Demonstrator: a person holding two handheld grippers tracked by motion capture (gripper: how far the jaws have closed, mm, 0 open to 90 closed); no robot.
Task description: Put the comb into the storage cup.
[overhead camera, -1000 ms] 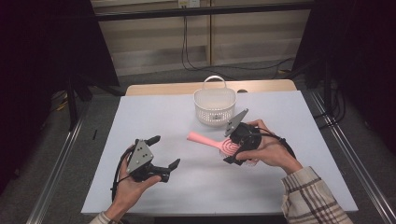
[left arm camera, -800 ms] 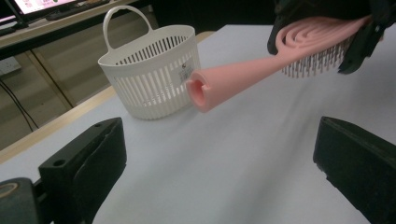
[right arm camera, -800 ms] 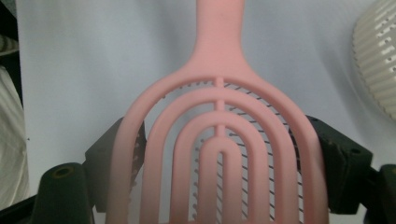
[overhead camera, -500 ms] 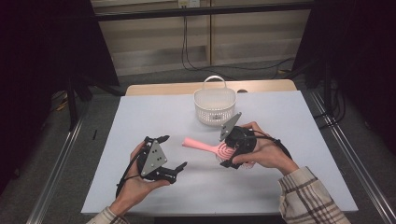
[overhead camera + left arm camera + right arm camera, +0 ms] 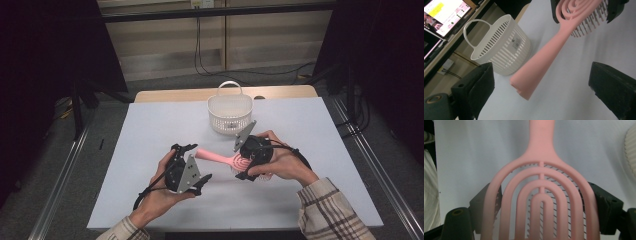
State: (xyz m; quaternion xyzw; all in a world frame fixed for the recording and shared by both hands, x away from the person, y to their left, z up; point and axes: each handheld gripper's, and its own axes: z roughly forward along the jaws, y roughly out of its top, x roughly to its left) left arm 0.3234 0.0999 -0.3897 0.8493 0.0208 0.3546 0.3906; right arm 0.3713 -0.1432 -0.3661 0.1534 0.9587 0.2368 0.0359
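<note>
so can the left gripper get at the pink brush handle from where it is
Probably yes. The left gripper has its jaws open, and the free end of the brush handle points out between them with nothing in the way. The right gripper clamps the brush head.

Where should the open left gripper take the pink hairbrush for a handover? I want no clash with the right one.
Take the pink hairbrush by its handle's free end, approaching along the handle. The right gripper clamps the brush's head, so that bare, narrower end fits between the left gripper's open jaws.
</note>
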